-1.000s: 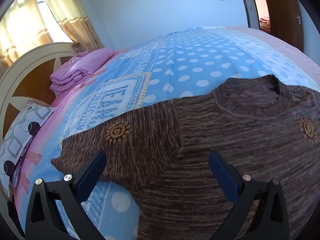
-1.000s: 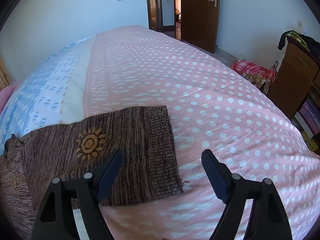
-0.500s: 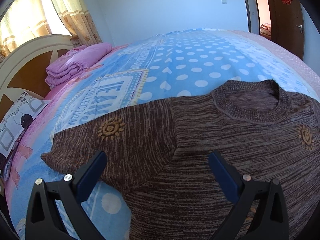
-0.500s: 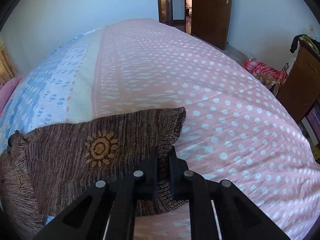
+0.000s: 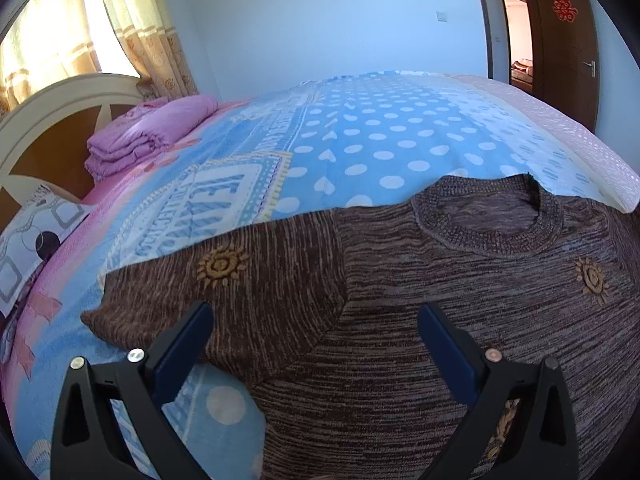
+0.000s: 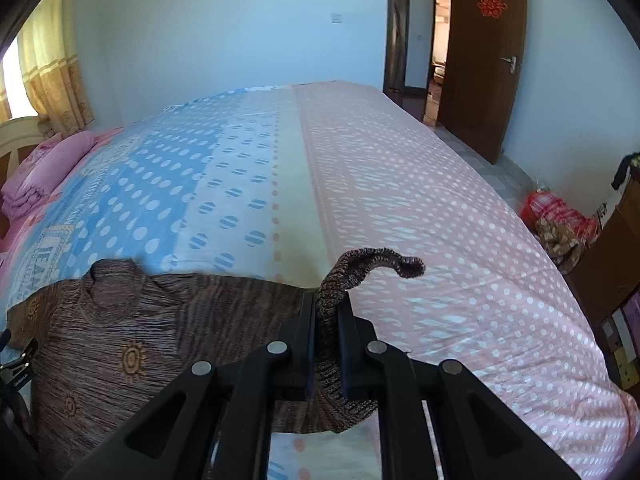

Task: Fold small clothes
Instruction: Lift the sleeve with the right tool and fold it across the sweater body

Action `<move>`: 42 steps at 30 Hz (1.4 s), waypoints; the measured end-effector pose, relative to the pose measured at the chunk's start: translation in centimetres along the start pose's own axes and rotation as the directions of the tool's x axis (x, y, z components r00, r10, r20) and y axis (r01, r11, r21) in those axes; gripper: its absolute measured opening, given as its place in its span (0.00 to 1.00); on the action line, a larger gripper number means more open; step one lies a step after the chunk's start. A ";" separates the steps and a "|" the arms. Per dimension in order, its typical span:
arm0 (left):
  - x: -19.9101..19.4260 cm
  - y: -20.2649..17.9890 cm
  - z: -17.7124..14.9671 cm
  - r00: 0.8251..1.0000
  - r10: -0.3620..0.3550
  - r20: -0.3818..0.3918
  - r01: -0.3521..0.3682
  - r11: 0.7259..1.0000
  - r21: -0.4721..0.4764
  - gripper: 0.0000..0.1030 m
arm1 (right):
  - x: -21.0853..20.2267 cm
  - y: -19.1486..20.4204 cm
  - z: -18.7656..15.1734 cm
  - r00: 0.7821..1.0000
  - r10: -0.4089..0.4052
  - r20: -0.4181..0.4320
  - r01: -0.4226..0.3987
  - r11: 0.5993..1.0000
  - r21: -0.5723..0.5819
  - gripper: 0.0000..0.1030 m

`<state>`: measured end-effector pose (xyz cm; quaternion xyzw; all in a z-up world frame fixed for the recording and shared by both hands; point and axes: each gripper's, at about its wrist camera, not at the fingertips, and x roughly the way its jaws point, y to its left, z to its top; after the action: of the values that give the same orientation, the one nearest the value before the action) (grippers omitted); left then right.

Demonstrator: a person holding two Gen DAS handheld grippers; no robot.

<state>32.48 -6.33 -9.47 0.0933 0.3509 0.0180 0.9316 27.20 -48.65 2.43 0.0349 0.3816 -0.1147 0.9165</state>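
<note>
A brown knit sweater with orange sun motifs lies flat, front up, on the bed; its collar points away from me. My left gripper is open and empty, low over the sweater's left sleeve and shoulder. My right gripper is shut on the cuff of the right sleeve and holds it lifted off the bed, the cuff curling above the jaws. The sweater's body shows to the left in the right wrist view.
The bed has a blue dotted cover and a pink dotted part. Folded pink bedding and a patterned pillow lie by the headboard. A brown door, a red bag and a wooden cabinet stand on the right.
My right gripper closed on the right sleeve cuff and lifted it up off the bed, swinging left. My left gripper stayed open over the left sleeve, shifting slightly.
</note>
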 end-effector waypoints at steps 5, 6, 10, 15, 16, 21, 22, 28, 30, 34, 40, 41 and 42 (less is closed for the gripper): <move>-0.9 0.2 0.1 0.999 -0.034 0.029 0.033 0.999 0.008 1.00 | -1.3 5.7 0.7 0.998 0.068 0.002 -0.067 0.995 -0.075 0.08; -1.0 0.2 0.1 0.999 -0.038 0.032 0.038 0.999 0.006 1.00 | -1.4 7.0 0.7 0.997 0.080 -0.001 -0.080 0.992 -0.094 0.08; -0.7 0.8 0.0 0.999 -0.047 0.027 0.047 0.999 -0.007 1.00 | -1.5 11.6 0.4 0.990 0.140 -0.012 -0.140 0.979 -0.146 0.08; -0.3 1.3 -0.6 0.999 -0.042 0.012 0.042 0.999 -0.013 1.00 | 0.8 17.3 -1.0 0.973 0.223 -0.052 -0.229 0.958 -0.172 0.08; -0.2 1.4 -0.8 0.999 -0.036 0.007 0.036 0.999 -0.011 1.00 | 1.7 18.5 -1.5 0.969 0.239 -0.064 -0.247 0.954 -0.171 0.08; -0.3 1.8 -1.3 1.000 -0.005 -0.009 0.005 1.000 0.011 1.00 | 7.2 23.3 -5.6 0.922 0.355 -0.157 -0.374 0.920 -0.119 0.10; -0.4 1.9 -1.4 1.000 0.005 -0.011 -0.005 1.000 0.020 1.00 | 8.1 23.7 -6.4 0.911 0.372 -0.175 -0.393 0.914 -0.104 0.13; -1.3 1.9 -0.6 1.000 0.016 -0.005 -0.015 0.998 0.058 1.00 | 6.6 20.4 -9.0 0.889 0.427 -0.165 -0.443 0.893 -0.074 0.43; -1.6 1.2 -0.1 1.000 -0.018 -0.010 0.018 0.998 0.062 1.00 | 4.8 17.2 -9.0 0.913 0.395 -0.103 -0.404 0.910 -0.095 0.59; -2.1 -2.0 1.2 0.992 -0.118 -0.033 0.121 0.990 0.073 1.00 | 2.6 10.9 -9.2 0.970 0.239 0.041 -0.234 0.967 -0.100 0.64; -2.0 -9.6 2.6 0.966 -0.248 -0.073 0.255 0.960 0.118 0.93 | 3.0 5.9 -11.3 0.979 0.177 0.103 -0.177 0.984 -0.008 0.64; -1.7 -10.6 2.7 0.963 -0.255 -0.087 0.265 0.956 0.125 0.91 | 3.2 5.7 -11.8 0.978 0.176 0.114 -0.177 0.984 -0.004 0.64; -1.1 -11.7 2.7 0.960 -0.259 -0.103 0.272 0.953 0.132 0.88 | 3.3 5.6 -12.2 0.977 0.178 0.121 -0.179 0.984 -0.005 0.64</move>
<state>33.05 -18.34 -8.89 0.1120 0.3997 -0.1291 0.9006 22.34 -41.98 -8.70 0.0648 0.3203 -0.0350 0.9445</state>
